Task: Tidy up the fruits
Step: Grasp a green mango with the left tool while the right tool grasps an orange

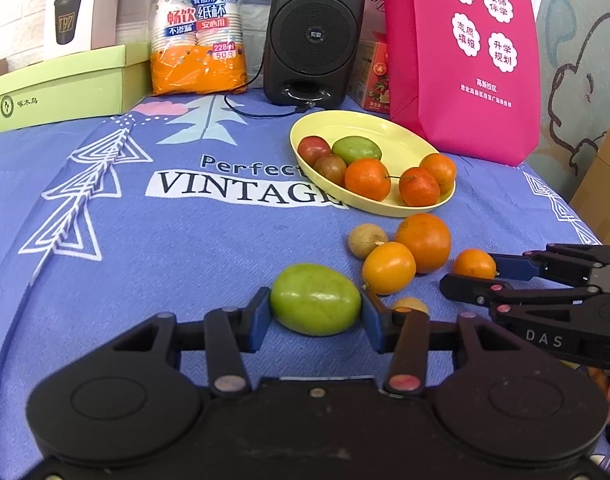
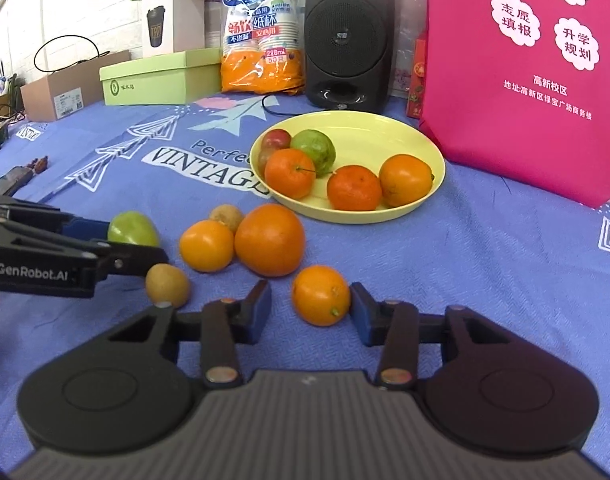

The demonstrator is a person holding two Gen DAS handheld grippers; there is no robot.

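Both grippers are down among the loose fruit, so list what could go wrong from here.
1. The left gripper pinches the rounded green fruit at its two ends; it could slip out when lifted.
2. Only one pad of the right gripper seems to touch the small orange, so closing may push it toward the large orange.
3. The yellow plate already holds fruit near its front rim; additions could knock one off.
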